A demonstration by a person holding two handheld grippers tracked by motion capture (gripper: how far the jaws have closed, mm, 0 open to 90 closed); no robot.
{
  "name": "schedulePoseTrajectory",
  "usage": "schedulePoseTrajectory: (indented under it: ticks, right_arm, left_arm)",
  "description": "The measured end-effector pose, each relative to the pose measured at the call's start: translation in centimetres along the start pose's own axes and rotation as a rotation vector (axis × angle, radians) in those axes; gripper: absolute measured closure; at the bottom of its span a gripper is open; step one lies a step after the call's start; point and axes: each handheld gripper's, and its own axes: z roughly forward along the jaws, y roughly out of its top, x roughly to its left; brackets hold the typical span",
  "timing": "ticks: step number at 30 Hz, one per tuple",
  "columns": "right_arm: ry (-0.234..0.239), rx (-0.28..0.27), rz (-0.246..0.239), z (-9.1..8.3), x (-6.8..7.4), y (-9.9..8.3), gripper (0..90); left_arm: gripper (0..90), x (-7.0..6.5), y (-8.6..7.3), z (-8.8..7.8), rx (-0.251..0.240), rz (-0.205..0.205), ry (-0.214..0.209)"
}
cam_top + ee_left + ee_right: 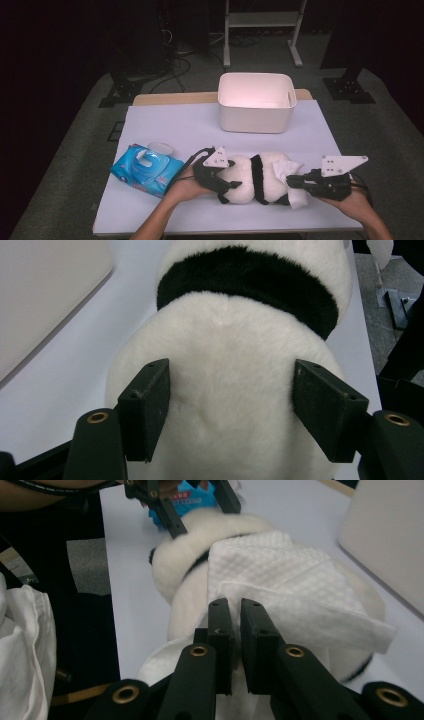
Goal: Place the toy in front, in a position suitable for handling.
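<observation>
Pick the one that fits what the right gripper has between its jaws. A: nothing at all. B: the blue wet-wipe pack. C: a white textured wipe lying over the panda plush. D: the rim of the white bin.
C: in the right gripper view the right gripper is pinched shut on the white wipe, which is draped over the panda plush; the wet-wipe pack and the bin lie apart from it.

The panda plush toy (235, 405) is soft, fluffy pile, white with a black band. The wipe (280, 580) is white cloth with a quilted, dimpled weave. The wet-wipe pack (146, 169) is glossy blue plastic film. The bin (256, 102) looks smooth matt plastic; the counter (170, 125) is matt.
</observation>
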Motion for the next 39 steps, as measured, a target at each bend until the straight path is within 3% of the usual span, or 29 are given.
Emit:
schedulePoseTrajectory:
  ticks: [4,7,9,14,18,21,28,34,39]
  right_arm:
    - [0.022,0.038,-0.065,2.1,0.5,2.6,83.3]
    - [0.033,0.109,-0.136,4.0,1.1,4.1,83.2]
    - [0.033,0.142,-0.151,4.7,1.3,4.4,83.3]
    - [0.019,0.130,-0.115,3.8,0.5,3.4,83.5]
    - [0.001,0.116,-0.080,2.7,0.0,2.5,83.6]
    - [-0.016,0.108,-0.058,1.8,-0.4,1.9,83.6]
    - [-0.036,0.083,-0.013,0.4,-1.3,1.0,83.6]
    - [-0.037,0.091,-0.022,0.8,-1.1,1.6,83.5]
    - [-0.018,0.132,-0.077,2.6,-0.3,3.4,83.5]
  left_arm:
    - [32.0,-0.2,0.0,0.1,-0.002,0.000,0.003]
    - [32.0,-0.3,0.0,0.0,-0.003,0.000,0.006]
    - [31.8,-0.2,0.0,-0.1,-0.006,0.003,0.005]
    - [29.5,-0.3,0.4,-0.5,-0.022,0.024,-0.005]
    - [23.6,-0.4,0.7,-1.0,-0.020,0.035,0.018]
    - [21.7,0.0,0.5,-1.2,-0.015,0.013,0.021]
    - [19.2,0.3,-0.1,-0.4,-0.030,-0.030,-0.025]
    - [23.9,0.3,-0.3,0.2,-0.023,-0.038,-0.055]
    - [26.5,0.0,-0.2,0.8,-0.029,-0.025,-0.052]
